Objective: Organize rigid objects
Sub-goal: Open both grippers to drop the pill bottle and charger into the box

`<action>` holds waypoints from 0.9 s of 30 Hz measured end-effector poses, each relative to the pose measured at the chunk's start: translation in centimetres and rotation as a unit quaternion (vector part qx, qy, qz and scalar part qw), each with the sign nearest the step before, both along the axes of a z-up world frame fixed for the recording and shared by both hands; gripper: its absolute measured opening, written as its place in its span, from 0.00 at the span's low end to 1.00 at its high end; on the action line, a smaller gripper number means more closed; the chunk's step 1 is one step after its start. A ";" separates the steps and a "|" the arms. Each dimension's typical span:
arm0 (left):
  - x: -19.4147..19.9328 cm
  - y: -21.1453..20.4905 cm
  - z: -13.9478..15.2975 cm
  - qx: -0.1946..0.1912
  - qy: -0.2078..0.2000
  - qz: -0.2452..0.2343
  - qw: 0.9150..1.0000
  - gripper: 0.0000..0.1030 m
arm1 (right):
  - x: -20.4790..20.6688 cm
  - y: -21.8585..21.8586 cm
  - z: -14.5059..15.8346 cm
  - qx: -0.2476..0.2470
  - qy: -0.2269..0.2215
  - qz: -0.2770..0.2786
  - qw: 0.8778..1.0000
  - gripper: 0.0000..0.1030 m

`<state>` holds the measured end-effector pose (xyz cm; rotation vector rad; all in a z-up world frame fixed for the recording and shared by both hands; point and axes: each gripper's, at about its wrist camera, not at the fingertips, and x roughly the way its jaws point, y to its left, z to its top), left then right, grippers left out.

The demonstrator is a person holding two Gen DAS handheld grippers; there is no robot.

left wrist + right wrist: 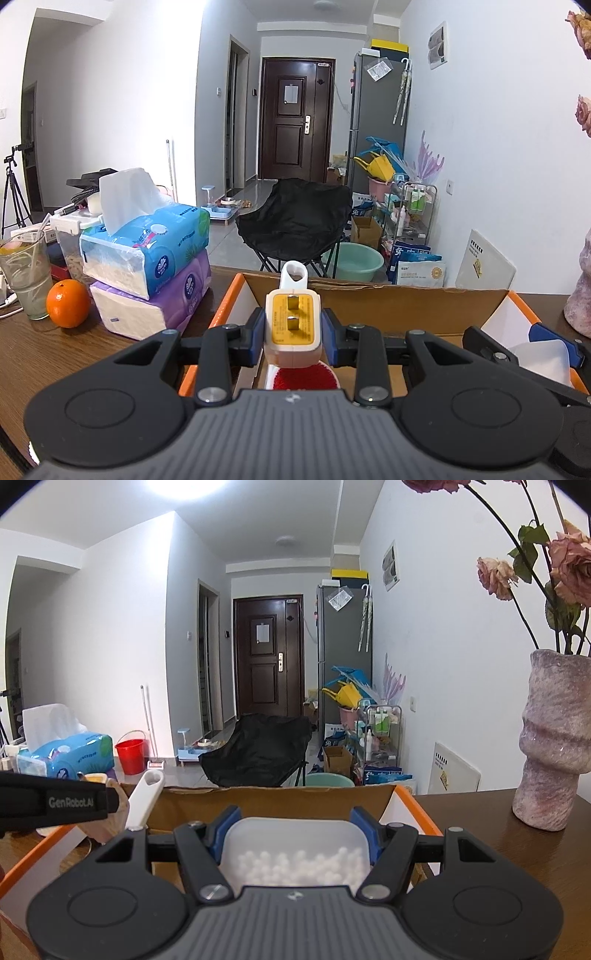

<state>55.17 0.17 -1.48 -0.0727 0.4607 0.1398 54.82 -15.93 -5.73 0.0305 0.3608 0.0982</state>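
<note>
My left gripper (293, 332) is shut on a white charger plug (293, 325) whose yellow face and two metal prongs point up. It hangs over an open cardboard box (369, 295) with orange-edged flaps. Under the plug, a brush with red bristles (304, 378) lies in the box, and its white looped handle (293, 275) pokes up behind. My right gripper (295, 830) is shut on a translucent plastic tub (295, 849) holding several small white balls. It is held over the same box (277, 805), to the right of the left gripper.
Two stacked tissue packs (147, 266), an orange (67, 303) and a glass (27, 273) stand on the wooden table (55, 354) left of the box. A pink vase (550, 738) with dried roses stands to the right. A black folding chair (295, 218) is beyond the table.
</note>
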 end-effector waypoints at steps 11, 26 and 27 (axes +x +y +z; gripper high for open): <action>-1.8 1.0 1.0 0.025 -0.033 0.025 0.999 1.00 | -0.6 -1.8 0.6 0.029 0.020 -0.024 0.999 1.00; -2.4 1.1 1.5 0.027 -0.033 0.033 0.999 1.00 | -2.0 -2.3 1.4 0.032 0.009 -0.024 0.999 1.00; -2.5 1.1 1.5 0.026 -0.034 0.033 0.999 1.00 | -2.1 -2.3 1.4 0.031 0.009 -0.024 0.999 1.00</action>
